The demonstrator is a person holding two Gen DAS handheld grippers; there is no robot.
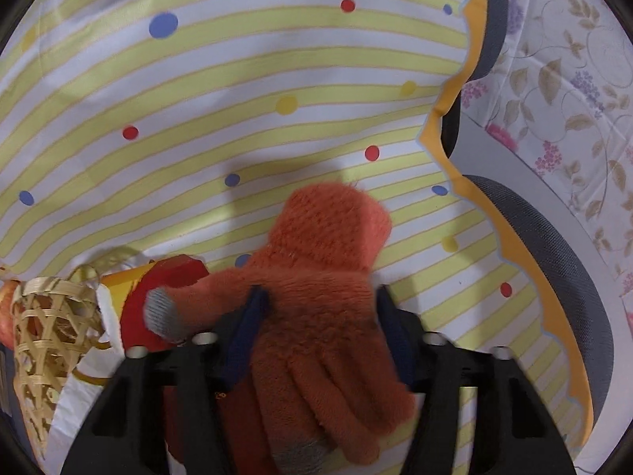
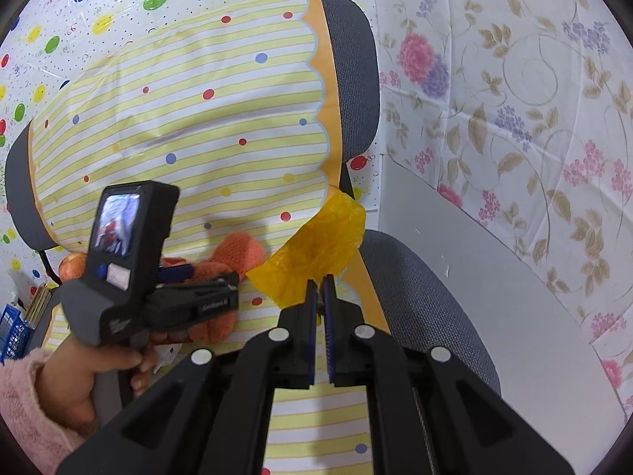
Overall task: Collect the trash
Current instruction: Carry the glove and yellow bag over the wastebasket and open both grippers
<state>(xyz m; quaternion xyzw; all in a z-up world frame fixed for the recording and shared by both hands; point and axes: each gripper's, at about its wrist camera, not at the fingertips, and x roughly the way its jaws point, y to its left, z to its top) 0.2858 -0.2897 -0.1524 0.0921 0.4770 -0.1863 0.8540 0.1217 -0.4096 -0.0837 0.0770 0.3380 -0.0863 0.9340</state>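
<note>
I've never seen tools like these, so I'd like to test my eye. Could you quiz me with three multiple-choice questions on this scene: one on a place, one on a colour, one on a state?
1. Where is the orange glove? A on the floor; B between the fingers of the left gripper; C inside a drawer.
2. What colour is the crinkled wrapper? A blue; B green; C yellow.
3. How do the fingers of the right gripper stand? A closed on the wrapper's edge; B wide open; C out of view.

Answers: B, the glove fills the gap; C, it shows yellow; A, the tips meet on the wrapper.
</note>
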